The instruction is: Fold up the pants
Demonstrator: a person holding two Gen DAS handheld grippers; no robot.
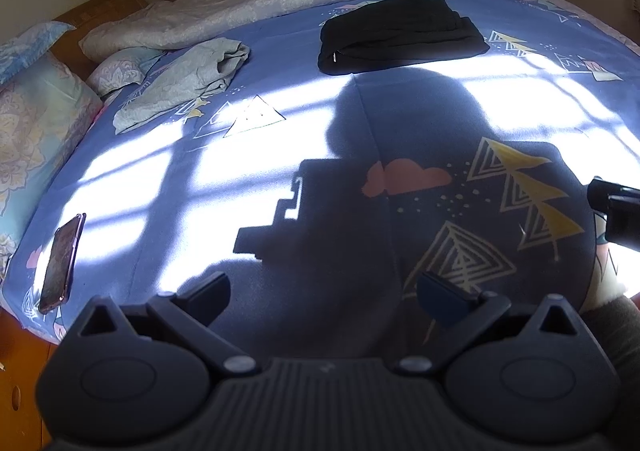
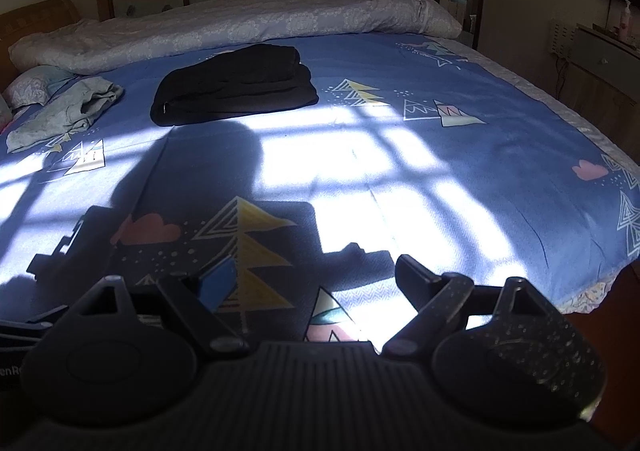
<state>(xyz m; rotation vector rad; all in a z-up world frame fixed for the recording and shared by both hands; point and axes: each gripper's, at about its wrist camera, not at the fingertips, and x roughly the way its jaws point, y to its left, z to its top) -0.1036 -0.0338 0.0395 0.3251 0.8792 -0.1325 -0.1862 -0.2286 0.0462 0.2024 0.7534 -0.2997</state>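
**Both grippers empty at the near edge; black pants look folded, grey garment not**

Near: left gripper (image 1: 323,293) and right gripper (image 2: 308,283) both have jaws spread wide with nothing between them. They hover over the blue patterned sheet (image 1: 400,123), low at the near edge of the bed. The right gripper's body shows at the right edge of the left wrist view, so the two sit close side by side.

Mid: phone (image 1: 62,263) lies on the sheet near the left edge. Keep the left sweep away from it.

Far: black pants (image 2: 236,85) lie as a compact stacked bundle, well apart from both grippers. My read is that piece is already folded. Left of it, a crumpled grey garment (image 2: 68,115) lies beside the pillows (image 1: 40,111); can't tell whether it is pants. White duvet (image 2: 240,25) is bunched along the far side.

If the grey piece is next:
- pinch at an edge or waistband, not the wadded middle
- one gripper per corner, pull it to the open sunlit centre
- flatten before the first fold; soft fabric will drag the sheet, so lift then move
- leave the black bundle untouched
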